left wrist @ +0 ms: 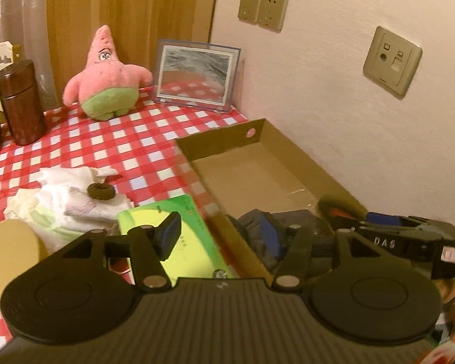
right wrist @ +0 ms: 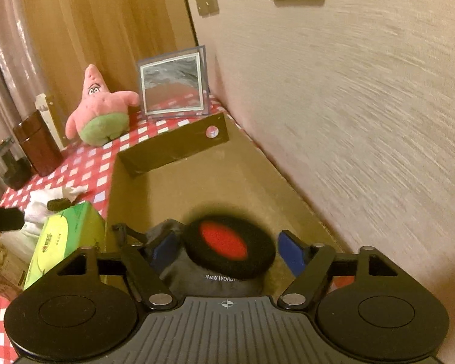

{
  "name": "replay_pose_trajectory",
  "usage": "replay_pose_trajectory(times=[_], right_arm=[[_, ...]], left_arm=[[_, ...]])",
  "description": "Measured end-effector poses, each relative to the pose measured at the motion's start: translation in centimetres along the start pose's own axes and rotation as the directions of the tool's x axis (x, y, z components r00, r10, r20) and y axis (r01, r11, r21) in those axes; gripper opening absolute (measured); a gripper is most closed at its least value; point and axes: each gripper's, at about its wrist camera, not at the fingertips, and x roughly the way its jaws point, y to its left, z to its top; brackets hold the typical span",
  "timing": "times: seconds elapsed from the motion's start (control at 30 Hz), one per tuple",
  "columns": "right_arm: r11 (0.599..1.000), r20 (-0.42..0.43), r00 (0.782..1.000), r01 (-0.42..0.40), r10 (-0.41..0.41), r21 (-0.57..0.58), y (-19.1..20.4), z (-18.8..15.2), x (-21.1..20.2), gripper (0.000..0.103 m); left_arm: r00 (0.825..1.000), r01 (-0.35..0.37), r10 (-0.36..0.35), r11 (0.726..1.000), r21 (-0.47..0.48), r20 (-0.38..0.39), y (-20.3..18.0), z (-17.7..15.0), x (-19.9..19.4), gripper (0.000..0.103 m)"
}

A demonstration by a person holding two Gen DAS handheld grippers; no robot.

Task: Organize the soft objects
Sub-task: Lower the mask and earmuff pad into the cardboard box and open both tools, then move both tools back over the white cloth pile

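Both grippers, left (left wrist: 227,236) and right (right wrist: 227,250), sit open holding nothing, dark cloth (left wrist: 267,227) and red-black pad (right wrist: 227,242) already in the box (left wrist: 257,163), rags (left wrist: 72,197) and plush (left wrist: 106,75) still on the tabletop (left wrist: 121,139).

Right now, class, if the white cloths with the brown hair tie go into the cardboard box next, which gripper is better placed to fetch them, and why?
Left, probably. The left gripper is open beside the white cloths, while the right gripper hovers over the black and red pad inside the cardboard box.
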Motion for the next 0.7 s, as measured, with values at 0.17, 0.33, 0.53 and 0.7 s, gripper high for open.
replay_pose_trajectory(times=[0.17, 0.33, 0.53, 0.7], right_arm=[[1.000, -0.008, 1.000, 0.011, -0.011, -0.016, 0.1, -0.4, -0.6, 0.078], [0.999, -0.015, 1.000, 0.024, -0.025, -0.035, 0.4, -1.2, -1.7, 0.078], [0.998, -0.008, 1.000, 0.013, -0.014, -0.061, 1.6, -1.6, -3.4, 0.078], [0.996, 0.012, 1.000, -0.002, 0.003, -0.084, 3.2, -1.5, -5.3, 0.078]], left_arm=[[1.000, -0.025, 0.025, 1.000, -0.007, 0.002, 0.6, -0.9, -0.9, 0.061], [0.999, -0.043, 0.043, 0.999, -0.003, 0.008, 0.9, -1.6, -2.0, 0.065], [0.997, -0.072, 0.072, 0.997, -0.008, 0.023, 1.2, -2.6, -4.0, 0.071], [0.994, -0.104, 0.105, 0.994, -0.023, 0.030, 1.9, -3.9, -6.4, 0.077]])
